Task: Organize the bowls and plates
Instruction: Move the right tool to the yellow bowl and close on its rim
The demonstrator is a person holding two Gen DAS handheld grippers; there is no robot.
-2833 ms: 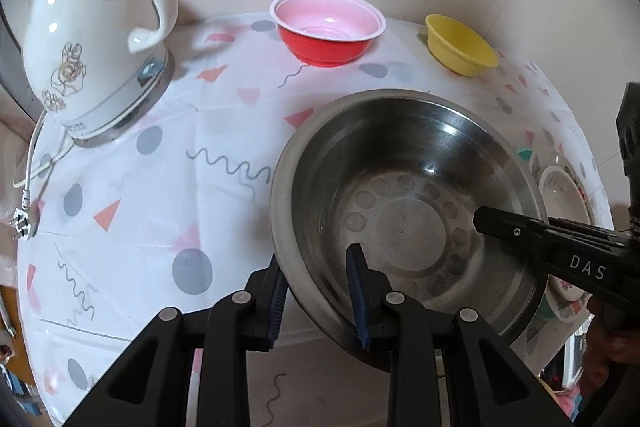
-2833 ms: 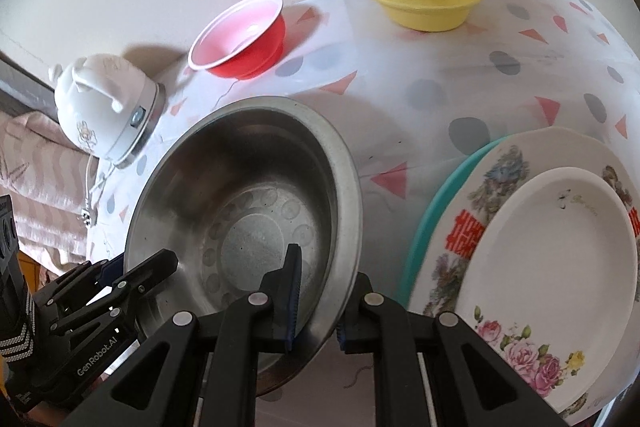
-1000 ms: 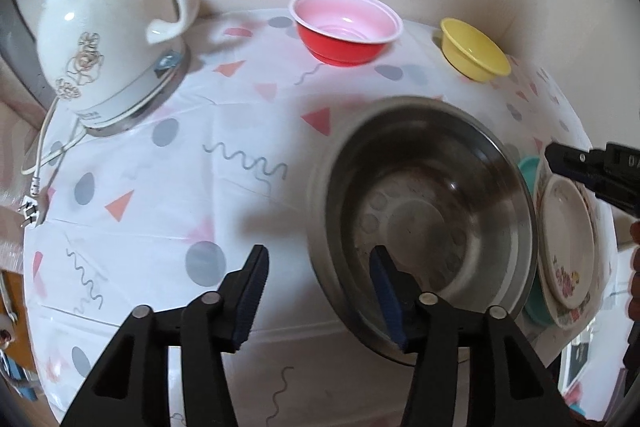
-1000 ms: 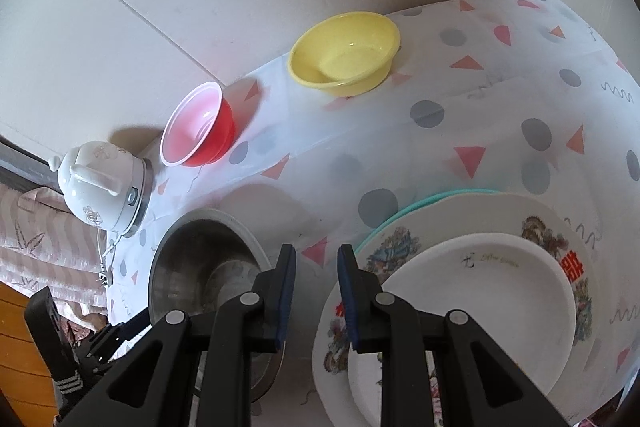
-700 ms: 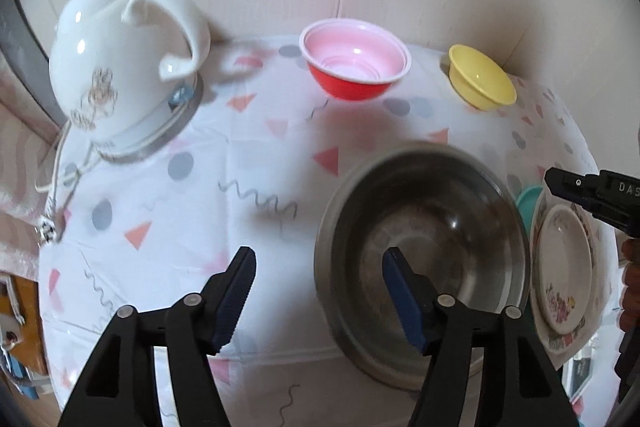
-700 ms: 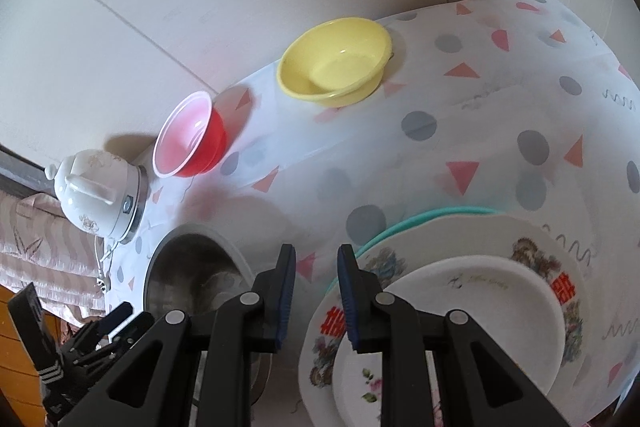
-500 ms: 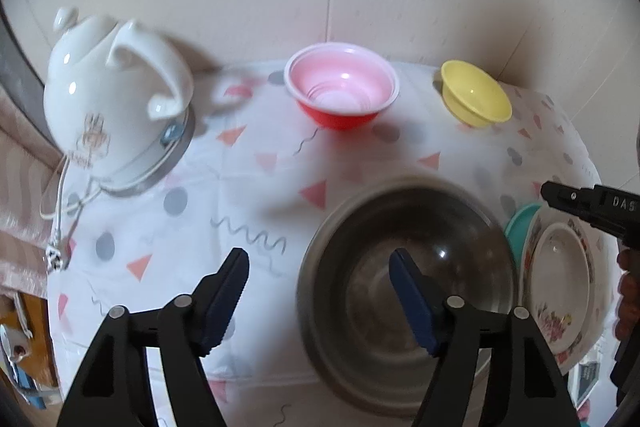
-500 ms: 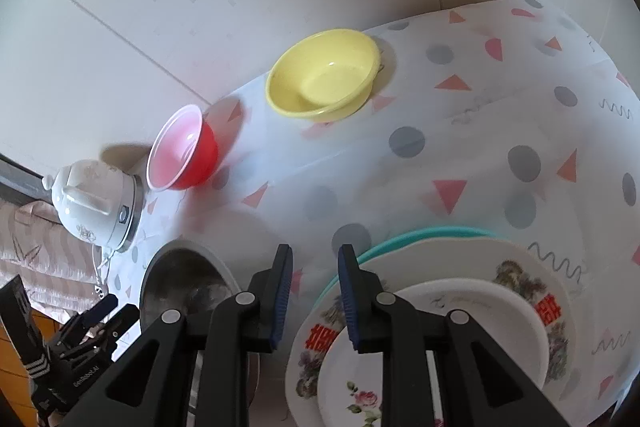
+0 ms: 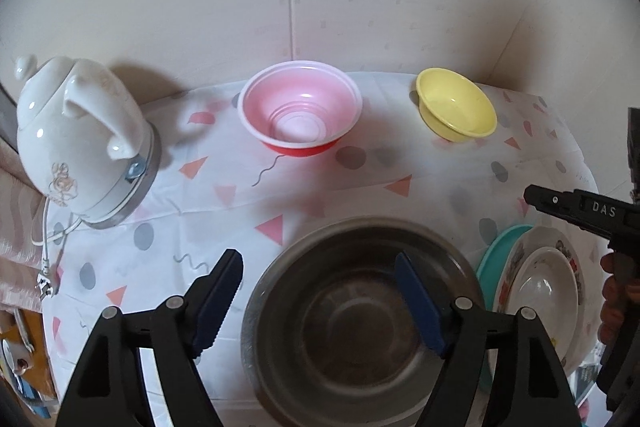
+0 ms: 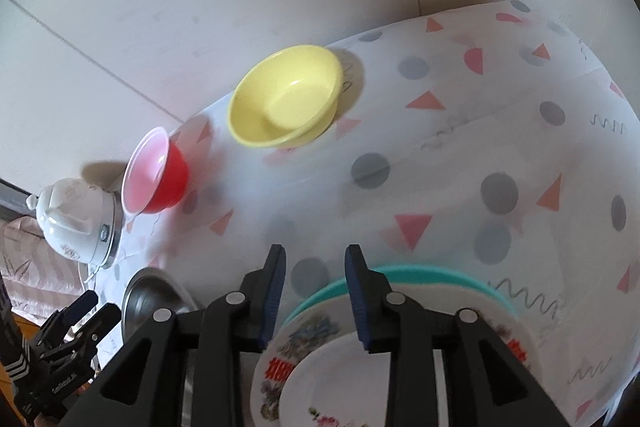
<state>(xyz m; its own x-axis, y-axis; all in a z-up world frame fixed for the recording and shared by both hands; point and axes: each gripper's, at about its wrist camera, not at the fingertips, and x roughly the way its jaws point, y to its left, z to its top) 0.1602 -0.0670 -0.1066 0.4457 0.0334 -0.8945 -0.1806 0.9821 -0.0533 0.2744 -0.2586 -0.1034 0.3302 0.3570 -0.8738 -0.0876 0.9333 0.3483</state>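
Two views. Left wrist: steel basin (image 9: 360, 323) whole, bottom centre; left gripper (image 9: 320, 287) opening, jaws clear of its rim, empty. Right wrist: basin only a sliver lower left; plates (image 10: 320, 347) stacked bottom centre; right gripper (image 10: 314, 275) opening, empty. Red bowl (image 9: 300, 107), yellow bowl (image 10: 286, 95) upper centre.

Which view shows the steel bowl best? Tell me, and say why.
The left wrist view. There the steel bowl fills the lower middle, with its rim and inside open to the camera. The right wrist view shows only a sliver of it at the lower left, partly behind the right gripper.
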